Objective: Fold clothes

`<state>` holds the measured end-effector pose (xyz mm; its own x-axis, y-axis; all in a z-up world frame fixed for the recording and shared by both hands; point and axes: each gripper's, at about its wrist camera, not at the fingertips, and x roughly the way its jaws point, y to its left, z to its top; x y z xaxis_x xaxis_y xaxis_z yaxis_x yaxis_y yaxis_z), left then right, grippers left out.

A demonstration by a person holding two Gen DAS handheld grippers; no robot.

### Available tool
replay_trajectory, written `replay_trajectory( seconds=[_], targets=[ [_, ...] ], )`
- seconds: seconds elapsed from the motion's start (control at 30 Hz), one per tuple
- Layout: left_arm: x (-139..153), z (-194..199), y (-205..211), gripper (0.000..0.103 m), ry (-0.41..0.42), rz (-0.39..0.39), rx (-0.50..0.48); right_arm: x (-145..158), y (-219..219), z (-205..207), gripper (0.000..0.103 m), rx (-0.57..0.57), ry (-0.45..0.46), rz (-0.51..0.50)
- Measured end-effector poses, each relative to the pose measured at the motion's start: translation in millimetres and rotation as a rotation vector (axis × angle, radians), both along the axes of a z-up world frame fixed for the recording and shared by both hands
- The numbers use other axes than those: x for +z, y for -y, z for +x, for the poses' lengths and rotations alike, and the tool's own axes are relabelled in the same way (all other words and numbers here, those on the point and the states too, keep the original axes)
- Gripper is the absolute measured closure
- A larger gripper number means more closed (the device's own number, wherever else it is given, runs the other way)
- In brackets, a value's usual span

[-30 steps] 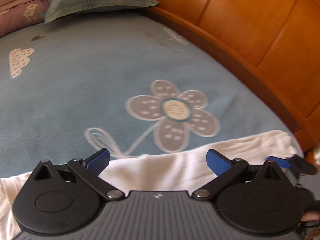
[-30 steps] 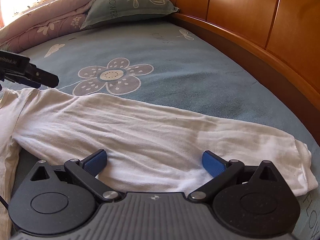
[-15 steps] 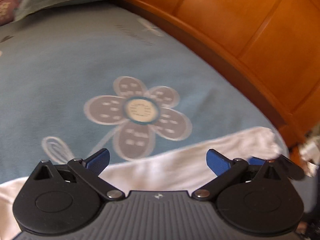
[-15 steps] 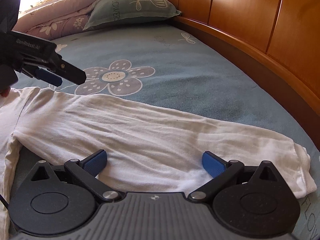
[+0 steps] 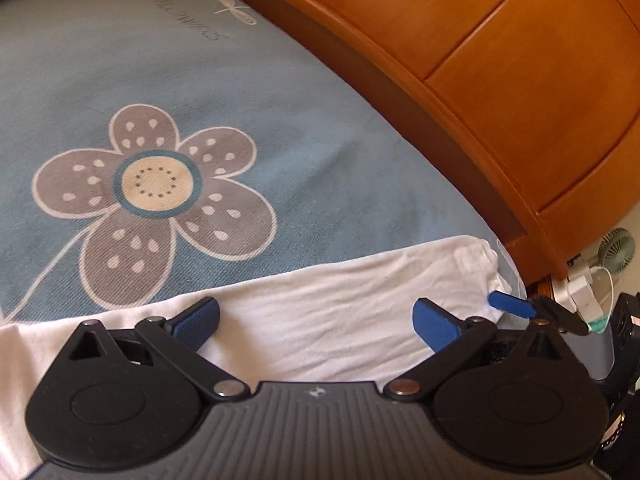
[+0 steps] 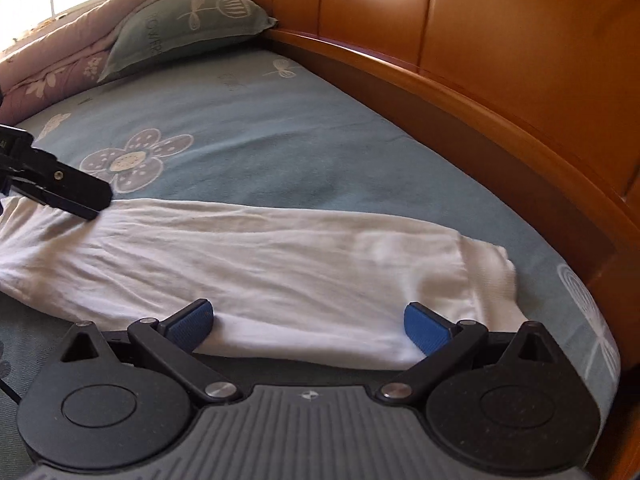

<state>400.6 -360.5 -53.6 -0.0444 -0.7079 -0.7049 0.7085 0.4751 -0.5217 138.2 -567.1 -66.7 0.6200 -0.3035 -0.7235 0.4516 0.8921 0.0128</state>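
Note:
A white long-sleeved garment's sleeve lies flat across the blue bed sheet, its cuff to the right. My right gripper is open just above the sleeve's near edge. My left gripper is open over the sleeve further along it. The left gripper shows in the right wrist view over the sleeve's left part. One blue finger of the right gripper shows at the cuff in the left wrist view.
The blue sheet has a grey flower print. A wooden headboard runs along the right. A green pillow and a pink quilt lie at the far end. A small fan stands beyond the bed's corner.
My left gripper has moved right along the sleeve toward the cuff. My right gripper has shifted right, nearer the cuff. Both stay open.

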Motion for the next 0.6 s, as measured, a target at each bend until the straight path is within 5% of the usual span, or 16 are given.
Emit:
replay_trajectory(
  seconds=[0.13, 0.3, 0.6],
  targets=[
    [13, -15, 18, 0.001, -0.035, -0.050, -0.092, 2, 8, 0, 0.000, 0.001, 0.038, 0.022],
    [-6, -30, 36, 0.002, 0.088, 0.107, -0.159, -10, 20, -3, 0.000, 0.041, 0.028, -0.023],
    [4, -42, 13, 0.001, 0.101, 0.128, -0.101, 5, 1, 6, 0.000, 0.137, 0.030, 0.019]
  ],
)
